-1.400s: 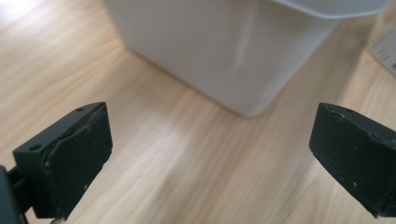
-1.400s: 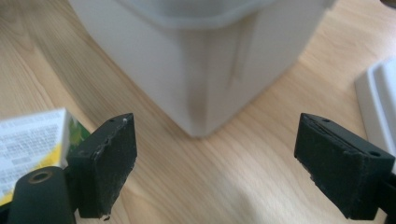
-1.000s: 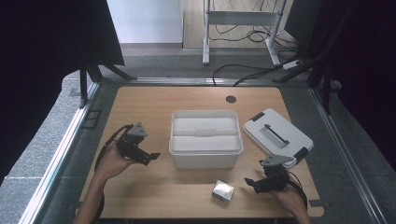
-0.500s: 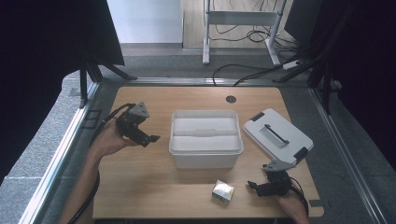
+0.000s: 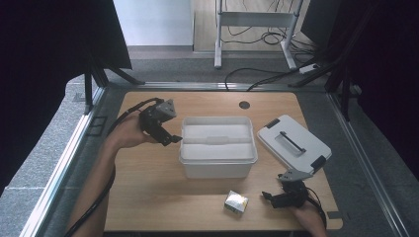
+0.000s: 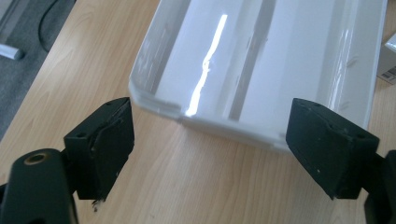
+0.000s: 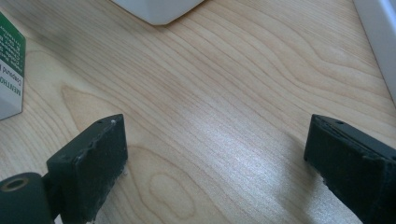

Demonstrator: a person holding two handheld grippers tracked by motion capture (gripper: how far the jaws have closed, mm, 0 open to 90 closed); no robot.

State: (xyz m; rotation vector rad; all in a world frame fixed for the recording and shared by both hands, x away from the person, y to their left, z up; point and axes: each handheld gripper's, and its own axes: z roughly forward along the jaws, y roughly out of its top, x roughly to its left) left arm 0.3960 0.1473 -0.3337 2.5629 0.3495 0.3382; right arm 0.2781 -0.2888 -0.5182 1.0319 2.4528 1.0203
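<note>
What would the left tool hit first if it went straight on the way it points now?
Most likely the near rim of the white bin, which lies straight ahead of the open left tool; depth is hard to judge.

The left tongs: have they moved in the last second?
Yes. The left tongs went from the table's near left up and away, to the white tub's far-left corner.

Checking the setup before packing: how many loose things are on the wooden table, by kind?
White open plastic bin: 1
White flat lid with black handle and clips: 1
Small white-and-green cardboard box: 1
Total: 3
</note>
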